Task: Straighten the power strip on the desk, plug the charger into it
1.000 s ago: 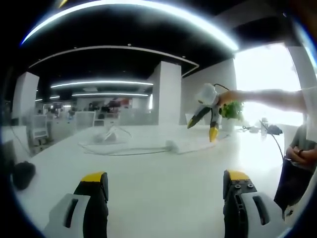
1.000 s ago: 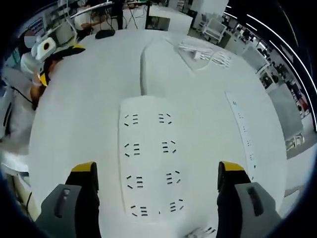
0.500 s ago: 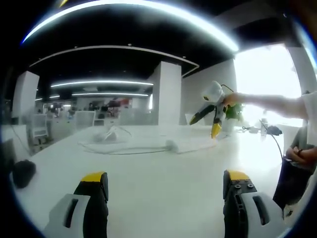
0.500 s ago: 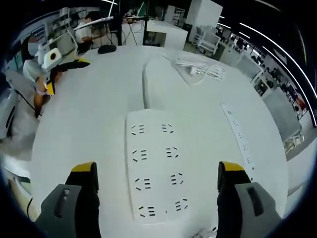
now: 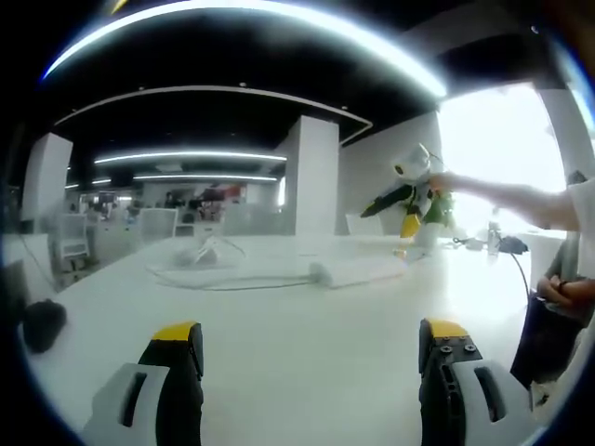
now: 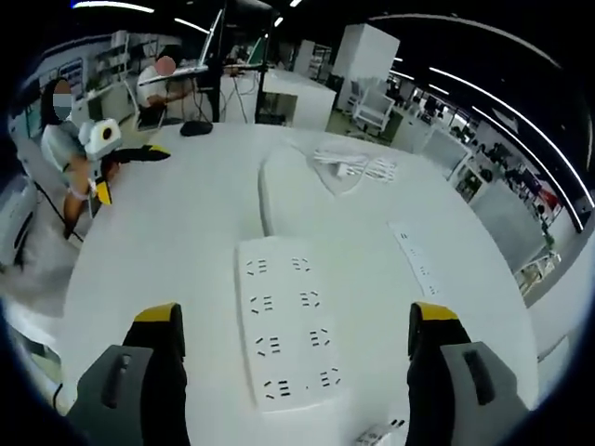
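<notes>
1. The right tool [image 6: 290, 348] hangs wide open and empty above the flat white eight-socket power strip [image 6: 286, 331] lying on the white surface [image 6: 177, 242].
2. The left tool [image 5: 311, 362] is wide open, empty, above the near surface.

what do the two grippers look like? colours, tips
Both alike: left gripper and right gripper have grey bodies, black fingers capped with yellow tips. From the left gripper view, the right one's white housing carries a thin dark cable.
</notes>
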### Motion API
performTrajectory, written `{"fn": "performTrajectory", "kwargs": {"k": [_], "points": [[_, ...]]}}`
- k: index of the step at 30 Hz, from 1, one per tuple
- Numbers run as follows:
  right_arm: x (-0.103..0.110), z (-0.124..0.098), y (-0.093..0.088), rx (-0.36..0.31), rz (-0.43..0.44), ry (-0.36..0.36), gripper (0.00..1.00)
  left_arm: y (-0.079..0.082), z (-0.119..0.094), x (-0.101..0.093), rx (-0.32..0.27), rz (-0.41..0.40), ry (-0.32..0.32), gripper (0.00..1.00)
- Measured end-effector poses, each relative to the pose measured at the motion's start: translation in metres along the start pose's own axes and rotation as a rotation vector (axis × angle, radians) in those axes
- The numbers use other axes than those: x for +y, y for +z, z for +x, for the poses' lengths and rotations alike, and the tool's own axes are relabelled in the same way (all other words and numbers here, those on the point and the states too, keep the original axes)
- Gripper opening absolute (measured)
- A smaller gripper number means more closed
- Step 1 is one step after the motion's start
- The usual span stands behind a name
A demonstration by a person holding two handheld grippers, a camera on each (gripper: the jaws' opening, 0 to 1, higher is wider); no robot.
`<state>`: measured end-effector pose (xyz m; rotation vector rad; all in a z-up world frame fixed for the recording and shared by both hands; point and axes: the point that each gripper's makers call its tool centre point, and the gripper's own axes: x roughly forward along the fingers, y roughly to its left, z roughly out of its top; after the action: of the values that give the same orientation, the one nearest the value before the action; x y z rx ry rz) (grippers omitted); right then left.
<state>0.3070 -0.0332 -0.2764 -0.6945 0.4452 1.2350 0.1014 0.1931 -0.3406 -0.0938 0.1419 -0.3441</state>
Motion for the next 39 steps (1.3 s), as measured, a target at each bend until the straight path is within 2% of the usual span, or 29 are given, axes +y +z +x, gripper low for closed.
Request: {"fn": "performTrajectory", "kwargs": {"k": [14, 19, 24, 34, 39], "points": [[0.007, -0.033, 0.015, -0.186, 0.029, -0.033, 0.96, 0.0, 0.006, -0.004, 0.0, 0.0, -0.019, 0.99], [0.007, -0.05, 0.019, -0.261, 0.032, -0.069, 0.95, 0.0, 0.006, -0.005, 0.0, 0.0, -0.024, 0.99], [0.009, -0.071, 0.024, -0.374, 0.063, -0.122, 0.94, 0.0, 0.004, -0.004, -0.003, -0.002, -0.022, 0.99], [0.021, -0.099, 0.02, -0.461, 0.067, -0.198, 0.91, -0.001, 0.003, -0.005, -0.001, -0.007, -0.023, 0.99], [0.023, -0.116, 0.023, -0.555, 0.154, -0.254, 0.85, -0.001, 0.004, -0.006, -0.003, -0.008, -0.025, 0.99]]}}
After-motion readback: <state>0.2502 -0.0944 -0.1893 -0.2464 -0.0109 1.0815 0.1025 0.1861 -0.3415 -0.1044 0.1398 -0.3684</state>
